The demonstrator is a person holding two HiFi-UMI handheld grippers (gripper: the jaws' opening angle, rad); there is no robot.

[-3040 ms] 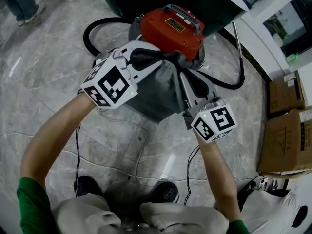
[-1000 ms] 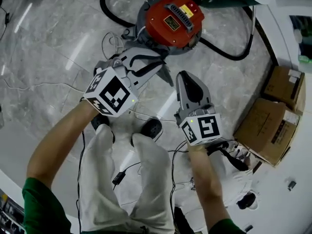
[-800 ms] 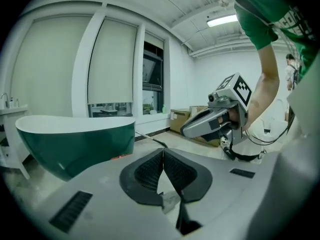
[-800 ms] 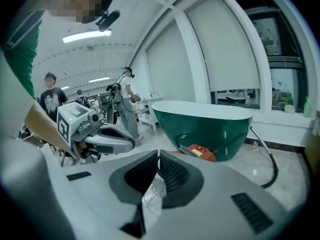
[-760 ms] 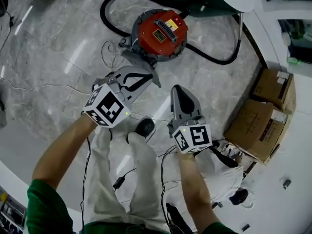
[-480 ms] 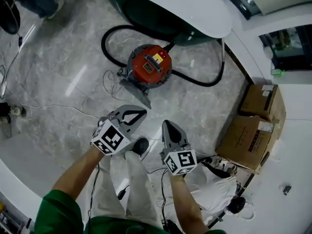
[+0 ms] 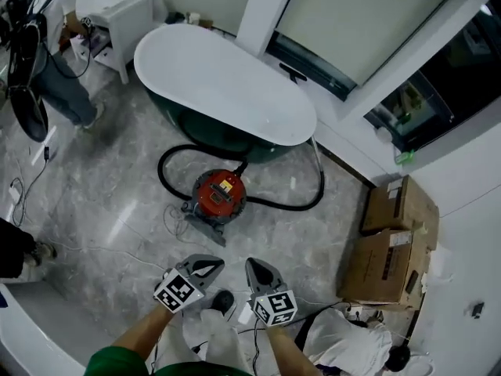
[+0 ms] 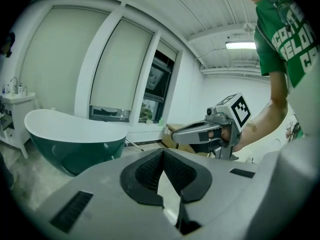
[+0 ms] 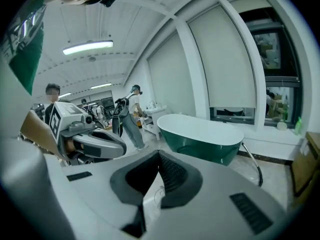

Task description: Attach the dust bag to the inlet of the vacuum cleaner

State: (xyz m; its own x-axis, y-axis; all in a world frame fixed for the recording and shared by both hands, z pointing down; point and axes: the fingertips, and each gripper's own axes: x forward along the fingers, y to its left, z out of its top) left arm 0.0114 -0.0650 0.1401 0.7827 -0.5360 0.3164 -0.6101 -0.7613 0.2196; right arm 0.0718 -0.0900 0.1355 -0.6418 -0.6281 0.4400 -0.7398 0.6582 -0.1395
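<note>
Both grippers hang high above a grey marble floor (image 7: 86, 186), side by side and well apart from the job below. The left gripper (image 7: 217, 262) has its jaws closed tip to tip, with nothing between the black pads. The right gripper (image 7: 252, 262) is closed the same way and is just as empty. Their marker cubes face up at the head camera, and each gripper shows in the other's view, level beside it.

On the floor ahead of them stands the red vacuum (image 7: 220, 194), close to a green tub (image 7: 225, 84) with a white rim. The grey dust bag (image 7: 204, 228) lies flat on the marble, touching the vacuum's near side. From this height the join is too small to tell whether the bag sits on the inlet. A black hose (image 7: 167, 165) loops round the vacuum, running under the tub's edge and back out on the right. A thin white cable (image 7: 167, 218) trails across the floor just beside the bag.

Two cardboard boxes (image 7: 390, 237) stand against the wall at right. A second person (image 7: 56, 73) stands at upper left beside a white cabinet (image 7: 117, 10).
</note>
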